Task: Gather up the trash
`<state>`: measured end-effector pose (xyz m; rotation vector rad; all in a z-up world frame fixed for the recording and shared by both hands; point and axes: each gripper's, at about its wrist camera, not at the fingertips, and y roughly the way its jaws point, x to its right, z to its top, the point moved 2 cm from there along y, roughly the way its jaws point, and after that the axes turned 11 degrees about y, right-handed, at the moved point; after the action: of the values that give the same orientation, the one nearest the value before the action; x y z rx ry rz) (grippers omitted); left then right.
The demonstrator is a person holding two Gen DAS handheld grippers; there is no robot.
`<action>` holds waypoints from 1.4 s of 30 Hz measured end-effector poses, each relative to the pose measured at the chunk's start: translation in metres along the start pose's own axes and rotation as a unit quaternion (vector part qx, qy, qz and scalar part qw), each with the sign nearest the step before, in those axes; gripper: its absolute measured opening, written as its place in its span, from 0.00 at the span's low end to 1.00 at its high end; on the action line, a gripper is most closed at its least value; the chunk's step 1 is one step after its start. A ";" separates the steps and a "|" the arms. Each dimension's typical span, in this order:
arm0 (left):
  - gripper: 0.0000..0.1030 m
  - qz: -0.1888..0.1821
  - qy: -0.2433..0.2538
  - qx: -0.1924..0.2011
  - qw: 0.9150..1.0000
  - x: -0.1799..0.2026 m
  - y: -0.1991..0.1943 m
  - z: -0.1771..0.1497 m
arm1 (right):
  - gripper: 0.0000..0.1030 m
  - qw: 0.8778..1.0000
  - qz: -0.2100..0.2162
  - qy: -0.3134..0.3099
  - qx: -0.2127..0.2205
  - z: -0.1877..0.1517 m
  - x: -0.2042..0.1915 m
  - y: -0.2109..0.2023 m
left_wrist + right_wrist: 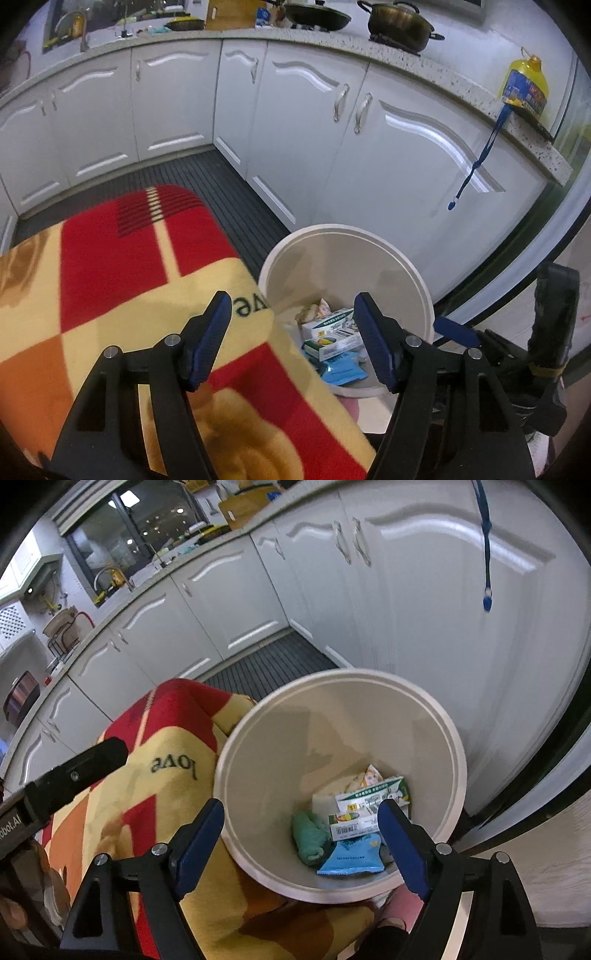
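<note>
Two handheld grippers hover above a white waste bin (448, 760) on a kitchen floor, beside a red-and-yellow patterned blanket (110, 266) and near white cabinet doors (406, 155). The left gripper (291, 332) stands about half open with nothing between its blue pads; the right gripper (301, 834) stands wider and is likewise empty. The collected trash lies at the bottom of the bin, toward the rim nearest the cameras: a white-and-green carton (369, 805), a blue snack packet (351, 856), a crumpled green cloth (310, 834) and a pale wrapper (369, 777). The carton lies flat, its long axis running roughly across the right wrist view; the blue packet points its broad end toward the near wall. The drop looks finished; a clean step would lift both grippers clear of the rim without brushing the blanket.
</note>
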<state>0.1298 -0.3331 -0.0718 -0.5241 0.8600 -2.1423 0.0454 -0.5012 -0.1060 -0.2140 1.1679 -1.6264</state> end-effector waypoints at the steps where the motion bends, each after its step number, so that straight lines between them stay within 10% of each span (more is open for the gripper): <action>1: 0.66 0.011 0.000 0.004 1.000 -0.001 -0.005 -0.002 | 0.81 1.000 -0.001 -0.004 0.007 -0.001 -0.003 -0.003; 18: 0.66 0.101 0.002 0.089 0.991 -0.010 -0.077 -0.028 | 0.86 0.995 -0.014 -0.041 0.092 -0.014 -0.043 -0.054; 42: 0.79 0.098 0.009 0.156 0.983 -0.008 -0.153 -0.035 | 0.97 0.972 -0.014 -0.083 0.220 -0.032 -0.097 -0.138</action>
<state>0.0376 -0.2380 0.0135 -0.2491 0.5438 -2.0495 -0.0239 -0.4103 0.0227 -0.0781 0.6592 -1.8092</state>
